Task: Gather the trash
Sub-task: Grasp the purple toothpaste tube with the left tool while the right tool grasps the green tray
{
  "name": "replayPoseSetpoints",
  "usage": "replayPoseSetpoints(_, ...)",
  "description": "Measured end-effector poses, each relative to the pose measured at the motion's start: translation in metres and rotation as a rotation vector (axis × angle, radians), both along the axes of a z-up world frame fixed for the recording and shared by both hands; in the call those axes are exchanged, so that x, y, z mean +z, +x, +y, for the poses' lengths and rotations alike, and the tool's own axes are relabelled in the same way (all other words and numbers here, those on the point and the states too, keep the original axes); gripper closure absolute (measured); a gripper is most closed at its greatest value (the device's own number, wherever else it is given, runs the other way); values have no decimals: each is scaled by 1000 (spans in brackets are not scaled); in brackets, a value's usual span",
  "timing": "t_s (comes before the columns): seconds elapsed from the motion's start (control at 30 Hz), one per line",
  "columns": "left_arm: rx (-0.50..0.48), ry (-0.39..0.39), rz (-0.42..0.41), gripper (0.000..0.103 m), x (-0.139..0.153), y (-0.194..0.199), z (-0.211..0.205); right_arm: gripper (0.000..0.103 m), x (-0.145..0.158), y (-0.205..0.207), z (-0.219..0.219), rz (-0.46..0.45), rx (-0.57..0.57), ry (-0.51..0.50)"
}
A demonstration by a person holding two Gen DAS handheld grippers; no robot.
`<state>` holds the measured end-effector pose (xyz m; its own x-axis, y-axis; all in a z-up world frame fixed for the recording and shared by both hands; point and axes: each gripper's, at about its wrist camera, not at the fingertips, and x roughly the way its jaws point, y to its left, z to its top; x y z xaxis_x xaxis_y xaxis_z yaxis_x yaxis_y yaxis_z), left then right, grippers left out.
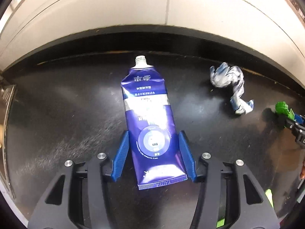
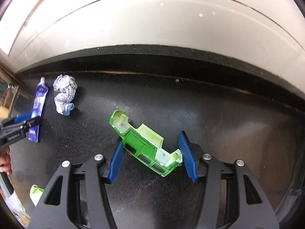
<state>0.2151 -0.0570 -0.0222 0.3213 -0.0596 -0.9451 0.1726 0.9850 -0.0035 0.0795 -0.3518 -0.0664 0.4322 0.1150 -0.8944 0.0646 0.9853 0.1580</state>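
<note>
Blue left tongs [image 1: 154,152] stand apart around the flat toothpaste tube [image 1: 148,118]; right tongs [image 2: 150,156] apart around the tilted green toy shell [image 2: 144,143]; either may slip or skid on the desk [image 2: 209,124] on closing.

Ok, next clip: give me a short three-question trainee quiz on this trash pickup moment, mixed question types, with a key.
1. True or false: the left gripper is already shut tight on the blue tube.
2. Multiple choice: what lies between the fingers of the right gripper? A) crumpled paper B) green plastic shell C) a bottle cap
3. Fill in: the crumpled paper lies on the dark countertop, to the ____ of the tube in the left wrist view.

Key
1. False: both jaws stand apart, either side of the tube's crimped end.
2. B, the green plastic shell, lying open side up.
3. right
</note>
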Motion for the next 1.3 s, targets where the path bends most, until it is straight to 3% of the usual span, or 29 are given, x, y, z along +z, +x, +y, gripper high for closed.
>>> replayPoseSetpoints(0.1,27,3,13,53,-3,-3,15,49,-3,-13,-3,-13,-48,40)
replayPoseSetpoints(0.3,40,15,-13,53,11,-16,18,49,12,-44,-24,-35,-70,22)
replayPoseSetpoints(0.6,15,40,-55,53,21,-66,26,49,36,-84,-37,-69,-98,14)
replayPoseSetpoints(0.63,21,54,-63,95,19,-74,28,49,42,-79,-46,-68,-96,15)
replayPoseSetpoints(0.67,32,47,-69,103,14,-86,31,49,45,-79,-49,-68,-93,18)
replayPoseSetpoints(1.0,130,-5,-106,103,18,-139,73,49,74,-51,17,-103,53,14)
replayPoseSetpoints(1.03,120,-1,-119,97,19,-139,72,49,76,-50,18,-105,57,17)
replayPoseSetpoints(1.1,69,56,-146,57,23,-140,59,49,79,-51,18,-105,62,21)
replayPoseSetpoints(1.13,46,80,-166,23,23,-138,52,49,79,-54,16,-102,63,18)
replayPoseSetpoints(1.17,10,99,-194,20,24,-137,43,49,77,-56,13,-95,62,16)
replayPoseSetpoints(1.3,-144,142,-175,20,10,-123,4,49,61,-71,-8,-59,23,24)
